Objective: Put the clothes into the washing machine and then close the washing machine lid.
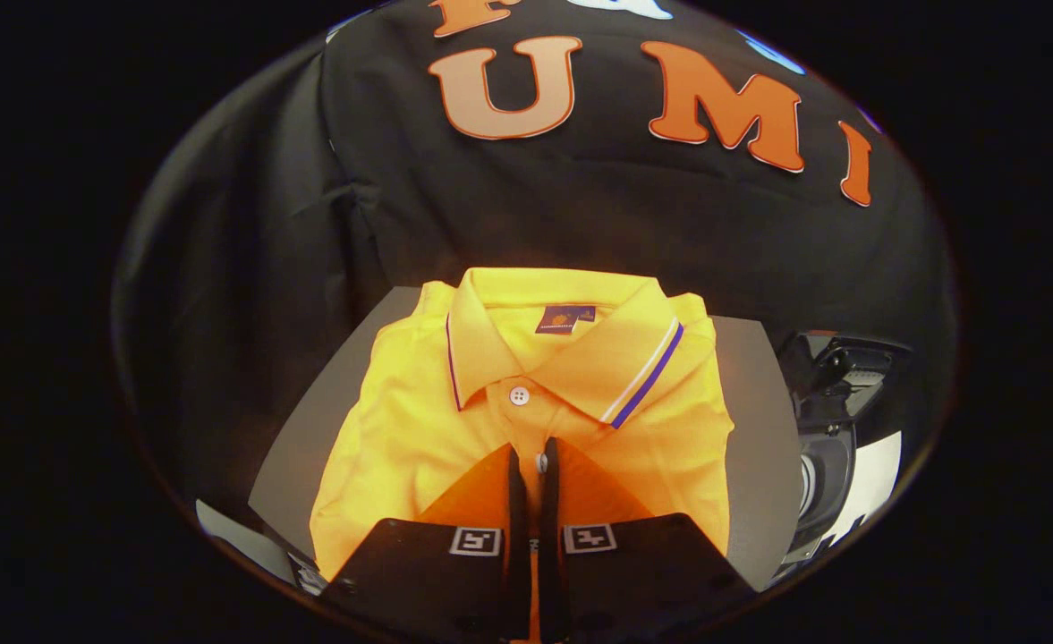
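A folded yellow polo shirt (419, 420) lies flat on a grey table (311, 447), collar away from me, with a striped collar edge and a white button below it. My gripper (532, 454) hovers over the shirt's button placket. Its two fingers stand almost together, leaving only a thin slit in which a second button shows at the tips. The cloth around them looks smooth and undisturbed. To the right of the table stands the washing machine (879, 465), its dark lid (839, 371) raised and the round opening (817, 487) facing the shirt.
Black cloth wall hangs close behind the table. Bare grey strips of table run along both sides of the shirt. A pale surface (222, 528) shows below the table's near left corner.
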`<state>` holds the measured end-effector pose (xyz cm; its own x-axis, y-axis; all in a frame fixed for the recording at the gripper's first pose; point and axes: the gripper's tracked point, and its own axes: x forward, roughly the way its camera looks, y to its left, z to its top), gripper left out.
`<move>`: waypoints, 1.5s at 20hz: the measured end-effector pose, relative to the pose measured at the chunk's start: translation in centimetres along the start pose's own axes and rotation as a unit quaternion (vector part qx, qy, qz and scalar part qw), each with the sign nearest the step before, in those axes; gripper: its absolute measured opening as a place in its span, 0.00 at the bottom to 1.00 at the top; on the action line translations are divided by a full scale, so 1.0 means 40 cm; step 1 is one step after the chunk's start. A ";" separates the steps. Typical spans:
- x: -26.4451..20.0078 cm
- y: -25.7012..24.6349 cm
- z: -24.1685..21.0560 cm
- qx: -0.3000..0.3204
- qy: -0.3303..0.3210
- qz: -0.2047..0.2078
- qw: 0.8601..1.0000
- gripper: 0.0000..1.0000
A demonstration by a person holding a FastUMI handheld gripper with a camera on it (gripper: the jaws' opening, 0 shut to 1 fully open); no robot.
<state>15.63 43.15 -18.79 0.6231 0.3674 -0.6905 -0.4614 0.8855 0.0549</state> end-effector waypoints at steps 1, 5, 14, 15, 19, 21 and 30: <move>0.005 -0.001 0.004 -0.002 -0.030 0.003 1.000 0.09; -0.054 0.025 0.059 -0.030 -0.174 0.008 0.984 0.08; -0.484 0.070 0.215 -0.025 -0.371 0.043 0.927 0.07; -0.527 0.055 0.222 -0.022 -0.385 0.044 0.922 0.07; -0.666 -0.095 0.202 -0.008 -0.415 0.045 0.909 0.07; -0.726 -0.208 0.200 -0.007 -0.431 0.038 0.902 0.07; -0.789 -0.721 0.139 -0.021 -0.425 -0.021 0.905 0.07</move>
<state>12.79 7.60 5.42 0.8927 0.4362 0.1134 -0.4392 0.8984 0.0016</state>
